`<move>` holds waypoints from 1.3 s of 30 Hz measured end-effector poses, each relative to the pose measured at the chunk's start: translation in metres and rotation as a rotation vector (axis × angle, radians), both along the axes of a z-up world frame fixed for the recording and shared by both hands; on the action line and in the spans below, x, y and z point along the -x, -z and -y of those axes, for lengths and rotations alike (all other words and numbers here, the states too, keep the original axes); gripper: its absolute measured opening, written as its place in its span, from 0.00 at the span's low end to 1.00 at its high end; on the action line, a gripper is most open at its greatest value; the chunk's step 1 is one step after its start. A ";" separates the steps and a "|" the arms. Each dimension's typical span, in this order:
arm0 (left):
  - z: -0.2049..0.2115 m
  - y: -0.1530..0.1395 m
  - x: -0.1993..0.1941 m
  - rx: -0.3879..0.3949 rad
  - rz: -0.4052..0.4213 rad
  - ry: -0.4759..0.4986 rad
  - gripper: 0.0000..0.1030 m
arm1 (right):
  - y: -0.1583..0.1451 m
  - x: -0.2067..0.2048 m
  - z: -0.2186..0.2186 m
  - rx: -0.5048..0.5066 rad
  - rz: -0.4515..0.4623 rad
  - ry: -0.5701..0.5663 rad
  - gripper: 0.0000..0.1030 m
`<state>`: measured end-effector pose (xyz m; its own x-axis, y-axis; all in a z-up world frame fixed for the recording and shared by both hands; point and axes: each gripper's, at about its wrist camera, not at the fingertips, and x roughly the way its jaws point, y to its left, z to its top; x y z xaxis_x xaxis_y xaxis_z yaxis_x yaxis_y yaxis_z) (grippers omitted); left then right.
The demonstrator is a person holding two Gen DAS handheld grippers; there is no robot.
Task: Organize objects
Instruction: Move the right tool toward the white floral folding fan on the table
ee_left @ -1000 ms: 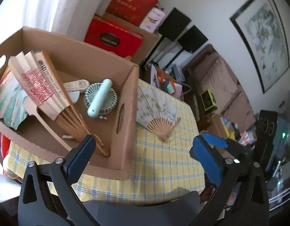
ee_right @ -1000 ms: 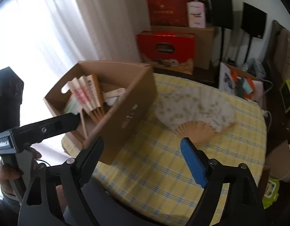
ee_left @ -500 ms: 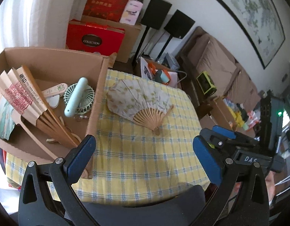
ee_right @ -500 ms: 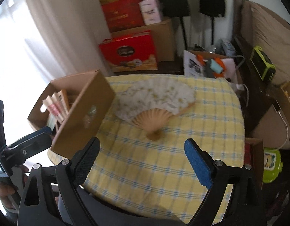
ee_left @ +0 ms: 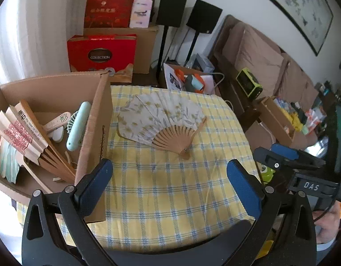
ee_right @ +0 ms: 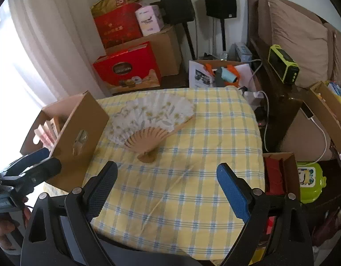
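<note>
Mostly done: cardboard box [ee_left: 94, 119] left of the jaws holds several fans; white folding fan [ee_left: 163, 119] ahead remains. Left gripper [ee_left: 170, 184] and right gripper [ee_right: 165, 188] gape empty.

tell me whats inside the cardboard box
Inside the cardboard box: folded paper fans, a mint handheld fan, a white remote. Whatever lies beneath them is covered.

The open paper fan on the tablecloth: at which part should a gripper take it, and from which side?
Probably at the wooden ribs near the pivot of the paper fan, coming from the near table edge. It lies flat, handle toward the grippers; the paper leaf looks fragile, the ribs stiff.
</note>
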<state>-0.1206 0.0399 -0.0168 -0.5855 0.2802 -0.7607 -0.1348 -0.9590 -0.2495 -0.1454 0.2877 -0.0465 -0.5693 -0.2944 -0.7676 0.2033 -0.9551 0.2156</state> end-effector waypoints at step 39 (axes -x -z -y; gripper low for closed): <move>-0.049 0.103 0.057 0.071 0.130 0.099 0.96 | 0.103 0.108 0.015 0.340 0.286 -0.028 0.35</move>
<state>-0.1781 0.0889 -0.1200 -0.4531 0.2747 -0.8481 -0.2009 -0.9583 -0.2031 -0.2533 0.2732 -0.1494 -0.3363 -0.5697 -0.7499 0.1149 -0.8152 0.5677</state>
